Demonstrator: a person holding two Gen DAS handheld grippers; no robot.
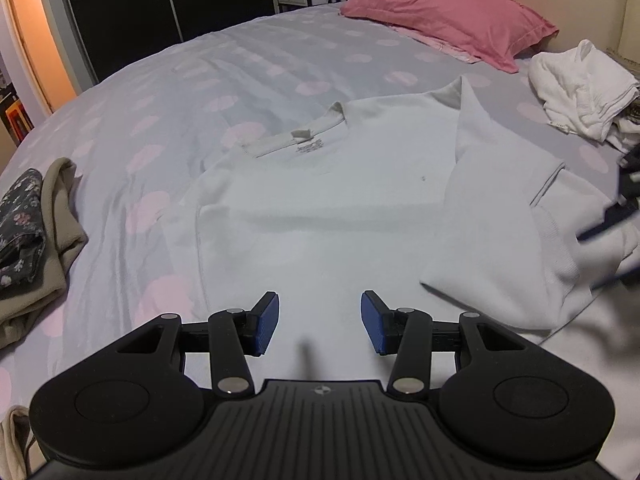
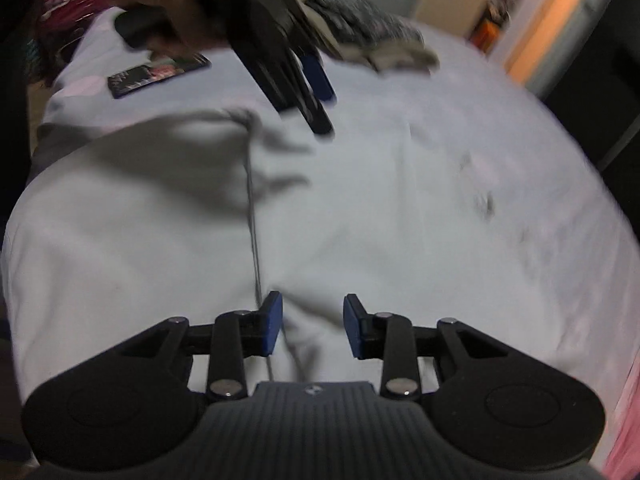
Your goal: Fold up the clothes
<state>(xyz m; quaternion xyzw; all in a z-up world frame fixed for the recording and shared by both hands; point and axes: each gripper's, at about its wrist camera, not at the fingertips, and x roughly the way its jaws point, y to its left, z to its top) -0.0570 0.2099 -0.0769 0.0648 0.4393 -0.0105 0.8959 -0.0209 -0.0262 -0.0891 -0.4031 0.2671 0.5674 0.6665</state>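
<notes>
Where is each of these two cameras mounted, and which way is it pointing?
Left wrist: rides on the left gripper, angled down over the white sweatshirt on the bed, toward the pink pillow; its own blue-padded fingers show, apart and empty.
Right wrist: rides on the right gripper, looking down across the blurred sweatshirt from the other side; its own fingers show apart, and the person's hand holds the left gripper ahead.
Shared: the sweatshirt, the bed, the grey floral clothes.
</notes>
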